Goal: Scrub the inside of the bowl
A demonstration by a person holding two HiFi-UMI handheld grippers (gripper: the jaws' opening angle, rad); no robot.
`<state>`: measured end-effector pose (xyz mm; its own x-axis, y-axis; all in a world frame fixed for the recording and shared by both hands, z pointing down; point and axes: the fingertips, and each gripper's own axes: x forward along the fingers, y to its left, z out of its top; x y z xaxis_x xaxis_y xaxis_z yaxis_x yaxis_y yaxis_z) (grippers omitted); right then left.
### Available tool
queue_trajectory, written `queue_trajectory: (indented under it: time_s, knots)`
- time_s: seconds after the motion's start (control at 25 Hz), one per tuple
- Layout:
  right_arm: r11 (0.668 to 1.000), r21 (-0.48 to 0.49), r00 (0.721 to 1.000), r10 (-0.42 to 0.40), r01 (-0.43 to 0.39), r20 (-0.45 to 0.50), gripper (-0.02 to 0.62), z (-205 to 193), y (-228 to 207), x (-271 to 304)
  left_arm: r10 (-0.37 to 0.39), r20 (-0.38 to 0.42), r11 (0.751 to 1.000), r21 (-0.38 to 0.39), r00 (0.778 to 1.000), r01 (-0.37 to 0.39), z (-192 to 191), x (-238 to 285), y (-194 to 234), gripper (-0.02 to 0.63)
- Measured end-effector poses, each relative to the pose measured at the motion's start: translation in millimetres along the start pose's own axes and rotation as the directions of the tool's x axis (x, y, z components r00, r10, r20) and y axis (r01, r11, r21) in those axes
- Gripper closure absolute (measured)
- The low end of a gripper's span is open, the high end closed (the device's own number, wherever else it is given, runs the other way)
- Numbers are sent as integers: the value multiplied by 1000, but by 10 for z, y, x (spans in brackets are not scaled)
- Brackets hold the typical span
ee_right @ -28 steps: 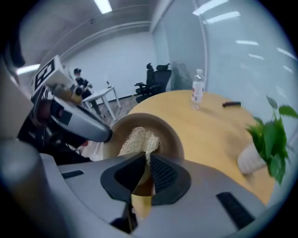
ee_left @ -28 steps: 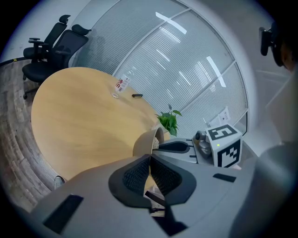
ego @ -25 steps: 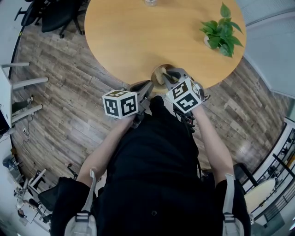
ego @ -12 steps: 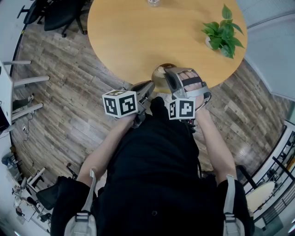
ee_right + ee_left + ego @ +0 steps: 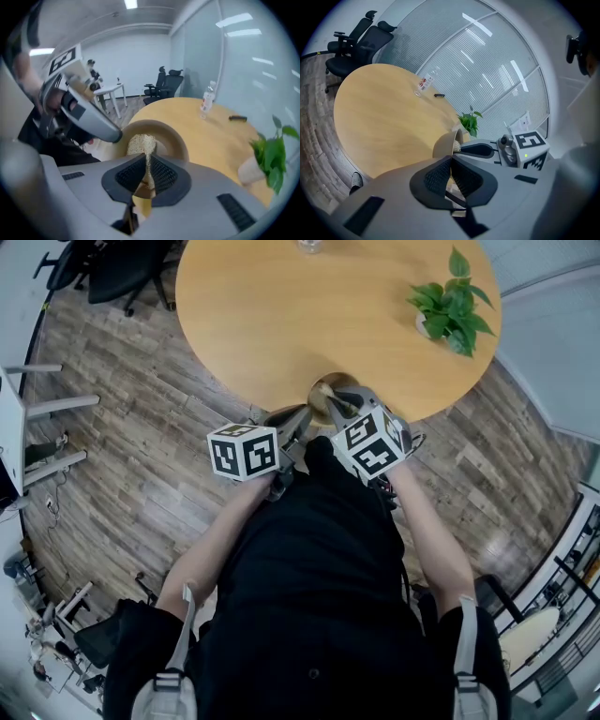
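Note:
A tan bowl (image 5: pixel 323 386) stands tipped on its side at the near edge of the round wooden table (image 5: pixel 272 306). My left gripper (image 5: pixel 304 416) is shut on the bowl's rim; in the left gripper view the bowl (image 5: pixel 444 146) shows edge-on just past the closed jaws of my left gripper (image 5: pixel 451 158). My right gripper (image 5: pixel 337 401) reaches into the bowl from the right. In the right gripper view my right gripper (image 5: pixel 146 161) is shut on a beige scrubbing pad (image 5: pixel 139 143), which presses against the inside of the bowl (image 5: pixel 169 131).
A potted plant (image 5: pixel 450 301) stands at the table's far right. A clear bottle (image 5: pixel 307 245) and a small dark object (image 5: pixel 238 118) lie at the far side. Black office chairs (image 5: pixel 112 268) stand on the wood floor at the far left. My body is close to the table's edge.
The right gripper swung up and rolled over the bowl half a second ago, then came back down into it. The left gripper and the bowl have stayed put.

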<state>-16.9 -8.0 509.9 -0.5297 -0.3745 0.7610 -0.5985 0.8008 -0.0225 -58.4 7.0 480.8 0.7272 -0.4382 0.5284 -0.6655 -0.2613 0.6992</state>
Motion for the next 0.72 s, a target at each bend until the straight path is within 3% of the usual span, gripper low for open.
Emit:
queue_trajectory:
  time_s: [0.12, 0.2, 0.24, 0.32, 0.4, 0.44, 0.48, 0.52, 0.56, 0.64, 0.72]
  knots:
    - [965, 255, 998, 64, -66, 14, 557, -73, -41, -31, -1, -5, 1000, 7, 1000, 1, -16, 21, -19, 588]
    - [908, 403, 994, 103, -111, 44, 557, -79, -48, -51, 0, -6, 1000, 15, 1000, 1, -11, 24, -25, 588]
    - [863, 484, 990, 125, -142, 69, 557, -68, -48, -58, 0, -6, 1000, 17, 1000, 0, -7, 22, -21, 588]
    - [727, 649, 974, 170, -225, 149, 557, -27, -60, -83, 3, 0, 1000, 15, 1000, -3, 8, 20, -6, 588]
    - [546, 771, 945, 200, -327, 259, 557, 42, -89, -124, 6, 13, 1000, 11, 1000, -6, 36, 21, 4, 589]
    - [473, 801, 930, 206, -367, 304, 557, 72, -102, -140, 7, 17, 1000, 12, 1000, -7, 51, 20, 4, 591]
    - [440, 811, 923, 209, -385, 324, 557, 81, -109, -147, 8, 18, 1000, 16, 1000, -9, 59, 17, -1, 591]
    - [458, 805, 926, 212, -376, 312, 557, 63, -103, -141, 10, 15, 1000, 23, 1000, -10, 60, 15, -8, 591]
    - [517, 782, 937, 213, -348, 276, 557, 28, -84, -124, 12, 10, 999, 32, 1000, -12, 54, 13, -16, 591]
    - [668, 691, 961, 206, -277, 185, 557, -23, -28, -75, 16, -2, 999, 45, 1000, -16, 39, 8, -19, 591]
    - [789, 575, 976, 186, -216, 111, 557, -46, -7, -40, 20, -4, 999, 39, 1000, -20, 34, 9, 2, 591]
